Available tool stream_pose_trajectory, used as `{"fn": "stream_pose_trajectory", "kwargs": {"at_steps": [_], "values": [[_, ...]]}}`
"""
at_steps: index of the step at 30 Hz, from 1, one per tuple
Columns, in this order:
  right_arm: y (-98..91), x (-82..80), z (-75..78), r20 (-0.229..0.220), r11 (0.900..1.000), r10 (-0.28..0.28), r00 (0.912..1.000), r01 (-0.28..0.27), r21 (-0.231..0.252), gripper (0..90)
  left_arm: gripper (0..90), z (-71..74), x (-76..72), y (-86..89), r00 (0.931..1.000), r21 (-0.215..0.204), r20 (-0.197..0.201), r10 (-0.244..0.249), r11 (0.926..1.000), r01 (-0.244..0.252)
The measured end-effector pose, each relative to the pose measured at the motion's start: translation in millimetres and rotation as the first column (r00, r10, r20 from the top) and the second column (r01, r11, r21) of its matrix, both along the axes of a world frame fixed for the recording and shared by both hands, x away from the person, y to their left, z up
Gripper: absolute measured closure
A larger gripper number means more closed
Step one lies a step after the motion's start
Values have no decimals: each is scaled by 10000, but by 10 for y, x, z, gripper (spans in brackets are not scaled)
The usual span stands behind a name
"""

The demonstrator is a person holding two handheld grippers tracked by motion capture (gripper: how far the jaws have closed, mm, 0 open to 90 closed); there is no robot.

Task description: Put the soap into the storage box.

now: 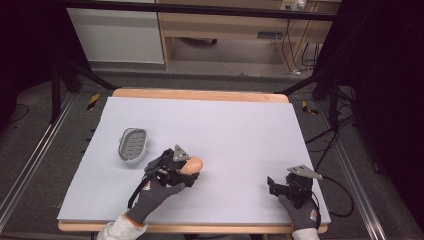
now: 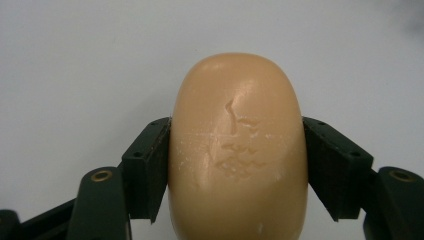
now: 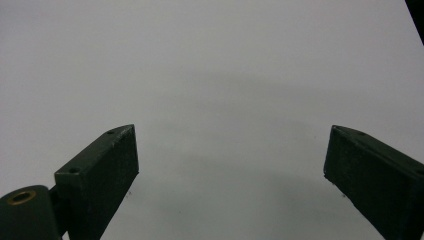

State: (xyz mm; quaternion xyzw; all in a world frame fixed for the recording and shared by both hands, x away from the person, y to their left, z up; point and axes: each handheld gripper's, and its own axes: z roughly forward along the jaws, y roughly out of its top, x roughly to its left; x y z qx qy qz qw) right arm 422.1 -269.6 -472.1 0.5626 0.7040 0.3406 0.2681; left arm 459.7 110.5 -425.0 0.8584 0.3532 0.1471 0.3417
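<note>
High view: left gripper [image 1: 192,172] sits near the front edge of the table [image 1: 225,125], left of centre, its jaws closed around a tan soap bar [image 1: 193,163]. A grey soap dish [image 1: 133,145] lies just beside it, toward the left edge, apart from the soap. Likely step: carry the soap over to the dish. Right gripper [image 1: 272,185] rests near the front right corner, well apart from everything, holding nothing. Risk here: the dish is light-looking and loose on the sheet, so a low or angled approach could shove it toward the left edge instead of dropping the soap in.

Left gripper view: soap bar [image 2: 239,150] fills the gap, one jaw pressed on each long side, about mid-length. Contact is on curved, smooth flanks with little pad area. Surface has scuffs and an embossed mark. Main risk, as I judge it: the rounded bar squirts forward or rotates out of the pinch if the squeeze is uneven or the wrist tilts. Too hard a squeeze could dent the bar. Whether it is lifted or touching the table I cannot tell.

Right gripper view: jaws spread wide over bare table [image 3: 210,75], nothing between them. Low risk, though it is too far off to steady the dish if it slides.
</note>
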Motion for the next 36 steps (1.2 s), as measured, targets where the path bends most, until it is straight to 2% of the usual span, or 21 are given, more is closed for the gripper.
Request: {"fn": "stream_pose_trajectory", "kwargs": {"at_steps": [15, 36], "values": [[5, -3, 0, 17, 10000, 2, 10000, -2, -18, 76, 315, 129, -3, 285, 9979, -425, 237, 606, 9973, -595], [5, -5, 2, 35, 10000, 27, 10000, -27, -46, 76, 316, 224, 37, 687, 9851, -715, 464, 1656, 9842, -1621]]}}
